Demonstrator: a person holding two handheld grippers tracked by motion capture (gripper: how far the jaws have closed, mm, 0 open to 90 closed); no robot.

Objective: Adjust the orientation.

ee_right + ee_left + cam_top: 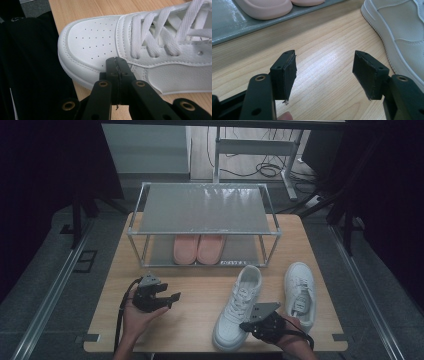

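Dim room, wooden table with a two-tier metal shoe rack at the far edge, pink slippers on its lower shelf. The near white sneaker lies just ahead of the right gripper, its toe at the table's near edge and its heel toward the rack; the jaws are pressed fully together with nothing between them, tip right at the sneaker's side panel below the laces, touching or almost, hard to tell. Second white sneaker sits off to that gripper's far side, near but apart from the first. Left gripper is held over bare wood with jaws wide and nothing in them, the sneaker's sole edge just off to one side of it. Risks, as I judge them: closed jaws can't grasp, so any push forward would just shove the shoe sideways, maybe off the near edge since the toe sits close to it. If they open here, they may catch only a lace or thin leather, and the shoe could swing or drop on the lift. Sliding could also bump it into its mate.
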